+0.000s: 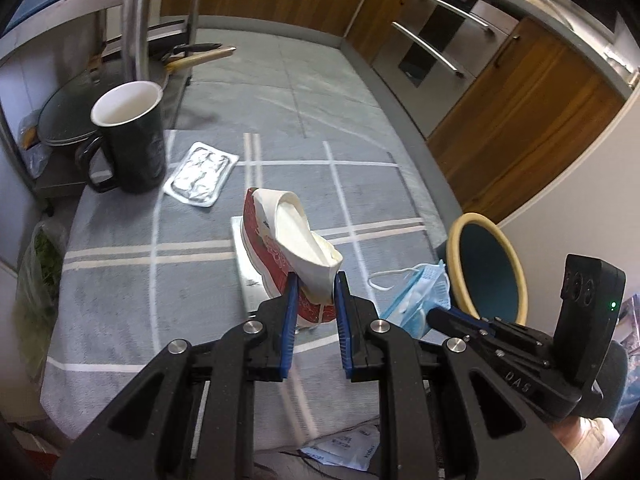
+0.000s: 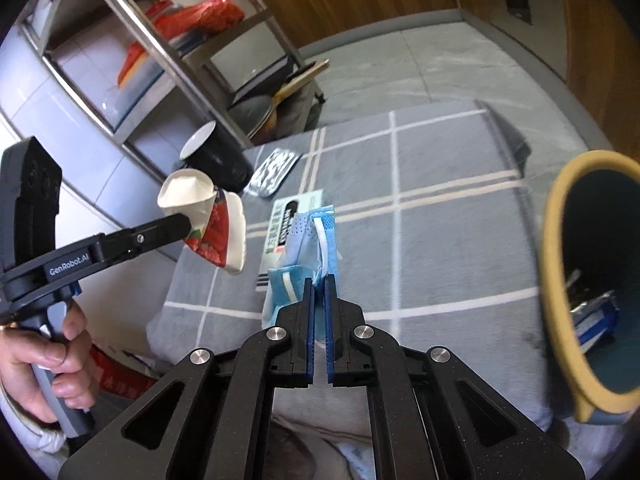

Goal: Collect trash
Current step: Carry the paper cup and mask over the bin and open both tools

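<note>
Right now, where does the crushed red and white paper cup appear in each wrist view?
Left wrist view: the crushed paper cup sits at centre, pinched in the left gripper.
Right wrist view: the same cup is at left, raised off the cloth.
Shared landmark: the dark mug, behind the cup in both.

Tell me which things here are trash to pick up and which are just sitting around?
Trash job:
crushed paper cup, held by left gripper
blue face mask, held by right gripper
foil blister pack
flat packet
bin

Just sitting around:
black mug
grey checked cloth
pot lid
</note>
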Action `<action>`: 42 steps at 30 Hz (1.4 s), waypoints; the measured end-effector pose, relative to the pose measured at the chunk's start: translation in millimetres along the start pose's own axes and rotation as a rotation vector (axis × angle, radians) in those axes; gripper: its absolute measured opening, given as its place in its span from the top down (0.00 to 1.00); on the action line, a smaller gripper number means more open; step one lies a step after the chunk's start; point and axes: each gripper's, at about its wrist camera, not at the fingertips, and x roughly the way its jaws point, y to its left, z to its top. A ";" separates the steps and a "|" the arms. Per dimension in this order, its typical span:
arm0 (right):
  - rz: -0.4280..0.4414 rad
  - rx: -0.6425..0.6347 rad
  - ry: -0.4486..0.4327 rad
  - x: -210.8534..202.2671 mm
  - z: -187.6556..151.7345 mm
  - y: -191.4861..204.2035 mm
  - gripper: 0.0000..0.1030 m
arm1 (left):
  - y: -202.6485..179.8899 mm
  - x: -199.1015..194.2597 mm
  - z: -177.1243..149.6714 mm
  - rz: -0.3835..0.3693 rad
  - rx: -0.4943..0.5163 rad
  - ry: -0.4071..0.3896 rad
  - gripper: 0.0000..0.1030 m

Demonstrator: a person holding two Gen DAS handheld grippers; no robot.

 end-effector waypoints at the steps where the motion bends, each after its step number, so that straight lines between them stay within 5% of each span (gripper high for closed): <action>1: -0.005 0.004 -0.008 -5.8 0.1 -3.7 0.95 | -2.7 -0.7 0.4 -0.004 0.006 0.000 0.84; 28: -0.215 0.265 -0.247 -120.6 -12.9 -138.3 0.95 | -160.3 39.2 -6.5 -0.223 0.276 0.089 0.83; 42: -0.342 0.346 -0.207 -123.0 -34.0 -188.0 0.94 | -230.9 90.0 -13.6 -0.279 0.363 0.170 0.83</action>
